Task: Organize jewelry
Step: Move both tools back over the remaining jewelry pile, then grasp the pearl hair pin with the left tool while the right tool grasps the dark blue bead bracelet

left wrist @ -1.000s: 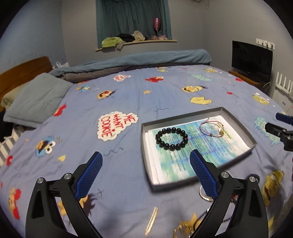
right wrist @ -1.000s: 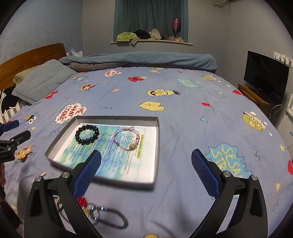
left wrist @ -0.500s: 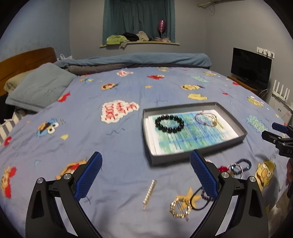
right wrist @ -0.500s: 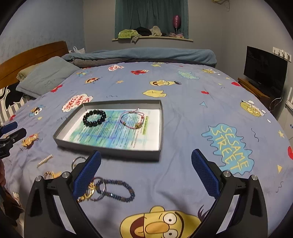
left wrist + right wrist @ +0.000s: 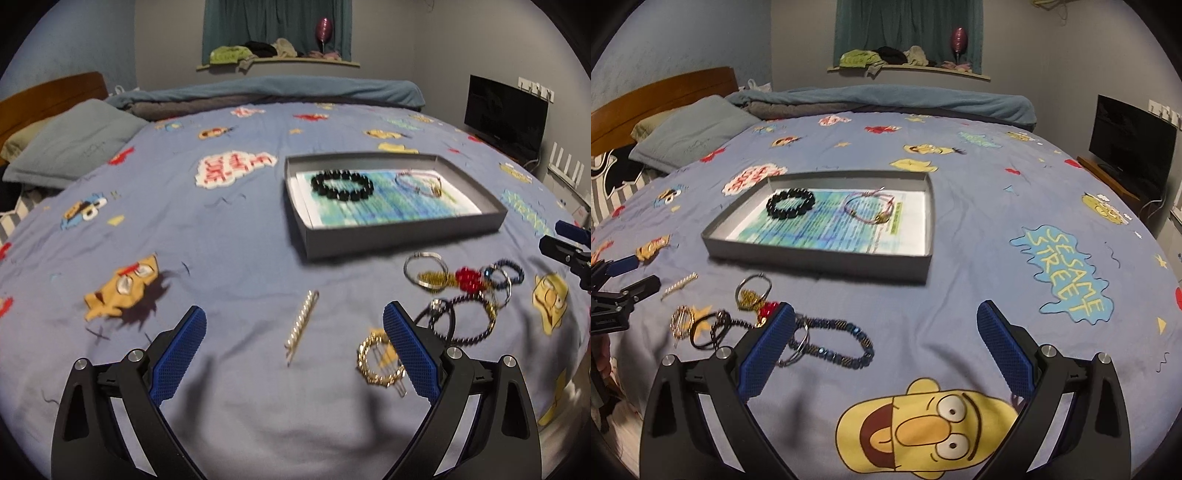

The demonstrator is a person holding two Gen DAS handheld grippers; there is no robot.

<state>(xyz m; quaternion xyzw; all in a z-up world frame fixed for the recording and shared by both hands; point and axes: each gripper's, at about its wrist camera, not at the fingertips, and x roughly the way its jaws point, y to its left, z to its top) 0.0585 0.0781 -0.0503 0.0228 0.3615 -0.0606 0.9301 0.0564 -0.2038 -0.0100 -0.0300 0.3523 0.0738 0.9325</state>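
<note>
Tray [image 5: 816, 254]: black bracelet [image 5: 791, 204], pink bracelet [image 5: 868, 208] | left gripper [image 5: 293, 330], right gripper [image 5: 886, 325]: wide apart, empty

A home bedroom, w/ lots to show it: big bed under a blue cartoon-print Sesame Street bedsheet [image 5: 960, 258], brown wooden headboard [image 5: 661, 103] at the left, grey-blue pillow [image 5: 74, 147], rolled blue-grey duvet [image 5: 277, 90] along the far edge. Dark teal curtain [image 5: 908, 29] over a window ledge piled w/ clothes [image 5: 882, 57]. Black flat-screen TV [image 5: 1130, 144] on a low stand, right.
</note>
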